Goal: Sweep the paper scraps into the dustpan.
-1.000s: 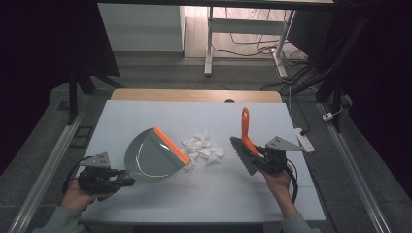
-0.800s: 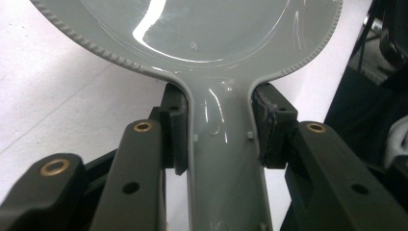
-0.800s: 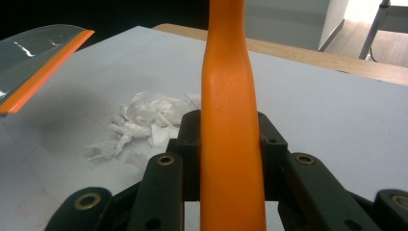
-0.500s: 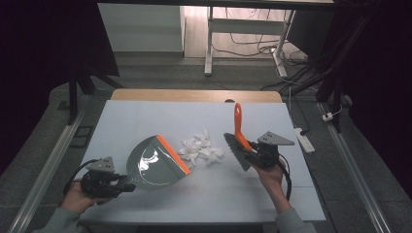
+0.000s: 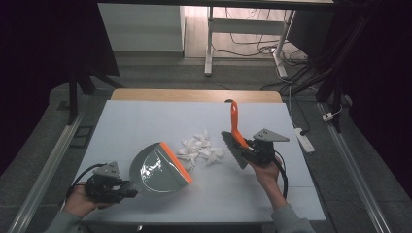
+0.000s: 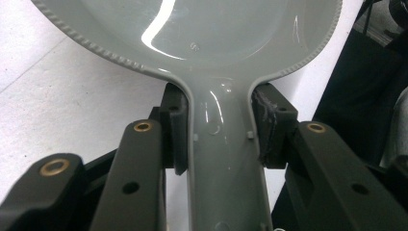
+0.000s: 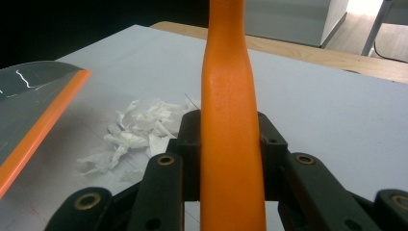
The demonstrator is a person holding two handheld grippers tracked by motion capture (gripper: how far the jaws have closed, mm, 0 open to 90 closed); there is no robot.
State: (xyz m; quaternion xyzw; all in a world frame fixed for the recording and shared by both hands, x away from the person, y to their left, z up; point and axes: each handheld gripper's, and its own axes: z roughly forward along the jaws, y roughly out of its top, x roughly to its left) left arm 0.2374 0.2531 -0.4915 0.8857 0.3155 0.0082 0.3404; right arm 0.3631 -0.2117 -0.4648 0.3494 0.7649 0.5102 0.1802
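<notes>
Paper scraps (image 5: pixel 200 148) lie mid-tabletop (image 5: pixel 145 116), so my left gripper (image 5: pixel 127 192), clamped on the grey dustpan's handle (image 6: pixel 226 168), sets its orange lip (image 5: pixel 175 161) beside them, while my right gripper (image 5: pixel 247 150) grips the orange-handled brush (image 5: pixel 235 127) at their far side, ready to sweep.

Both forearms come in from the bottom edge; left hand (image 5: pixel 80 200) sits low near the table's front corner, its left gripper (image 5: pixel 127 190) lying roughly level with jaws clamped; right hand (image 5: pixel 266 170) is further up, wrist bent, right gripper (image 5: pixel 245 147) pointing left, jaws also clamped tight.
</notes>
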